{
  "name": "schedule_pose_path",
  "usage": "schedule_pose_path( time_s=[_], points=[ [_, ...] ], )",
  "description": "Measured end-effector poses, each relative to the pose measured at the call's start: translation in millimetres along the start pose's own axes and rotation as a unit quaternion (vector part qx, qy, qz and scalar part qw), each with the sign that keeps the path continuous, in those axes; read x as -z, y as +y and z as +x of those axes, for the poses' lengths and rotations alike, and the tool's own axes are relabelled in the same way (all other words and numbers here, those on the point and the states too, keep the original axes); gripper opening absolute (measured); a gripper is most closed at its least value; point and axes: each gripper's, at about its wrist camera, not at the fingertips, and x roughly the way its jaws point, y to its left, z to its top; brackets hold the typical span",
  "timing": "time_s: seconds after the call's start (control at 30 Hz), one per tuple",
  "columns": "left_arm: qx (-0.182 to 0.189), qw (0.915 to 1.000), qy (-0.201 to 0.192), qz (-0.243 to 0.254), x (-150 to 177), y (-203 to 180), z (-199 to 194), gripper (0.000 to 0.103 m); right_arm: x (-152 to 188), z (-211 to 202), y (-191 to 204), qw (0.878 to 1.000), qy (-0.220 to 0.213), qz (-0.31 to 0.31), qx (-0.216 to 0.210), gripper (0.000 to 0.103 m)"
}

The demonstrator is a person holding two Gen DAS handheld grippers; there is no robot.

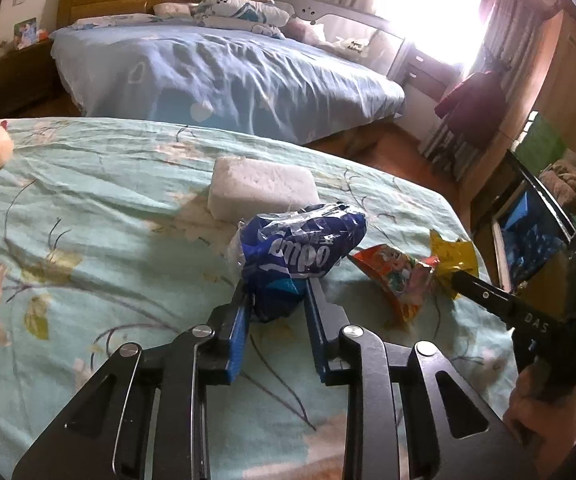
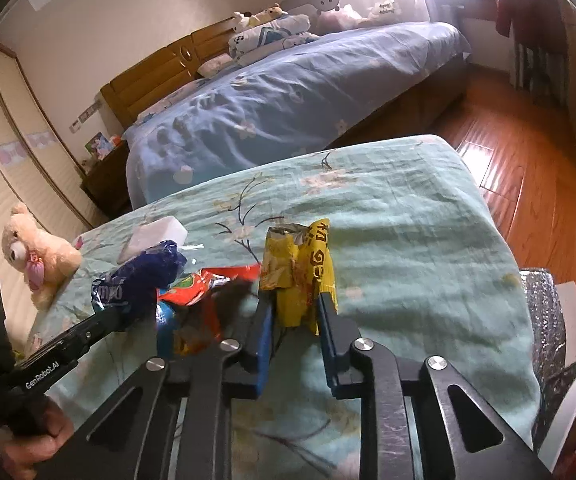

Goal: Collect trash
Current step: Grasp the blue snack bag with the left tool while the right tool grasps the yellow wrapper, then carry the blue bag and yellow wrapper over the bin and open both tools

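Observation:
A crumpled blue tissue wrapper (image 1: 296, 252) lies on the green floral bedspread (image 1: 87, 220), and my left gripper (image 1: 277, 294) is shut on its near end. The same blue wrapper (image 2: 139, 280) shows at the left of the right wrist view, with the left gripper (image 2: 115, 316) on it. A yellow snack packet (image 2: 298, 276) stands pinched between the blue pads of my right gripper (image 2: 296, 312). In the left wrist view that yellow packet (image 1: 454, 258) sits at the tip of the right gripper (image 1: 454, 278). Between the two lies an orange snack bag (image 1: 398, 280), also seen as the orange bag (image 2: 191, 288).
A white foam block (image 1: 259, 190) rests behind the blue wrapper. A cream plush toy (image 2: 35, 256) sits at the bed's left side. A second bed with a blue cover (image 1: 223, 76) stands beyond, with wooden floor (image 2: 528, 160) to the right. A silver-lined container (image 2: 544, 320) is beside the bed.

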Motion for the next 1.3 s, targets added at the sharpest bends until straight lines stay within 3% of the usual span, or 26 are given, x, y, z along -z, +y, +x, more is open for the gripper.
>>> schedule_pose_path(
  time_s=[0.5, 0.9, 1.3],
  points=[
    [0.035, 0.9992, -0.008, -0.017, 53.4, -19.2, -62.5, 0.024, 48.1, -74.2, -17.9, 0.999, -0.022, 0.035, -0.014, 0.019],
    [0.083, 0.9962, 0.005, 0.024, 83.8, -77.5, -81.7, 0.024, 87.8, -120.2, -42.8, 0.997, -0.032, 0.065, 0.008, 0.019],
    [0.109, 0.9915, 0.022, 0.068, 109.1, -125.3, -89.3, 0.024, 114.5, -152.4, -61.2, 0.995, -0.044, 0.087, 0.02, 0.019]
  ],
)
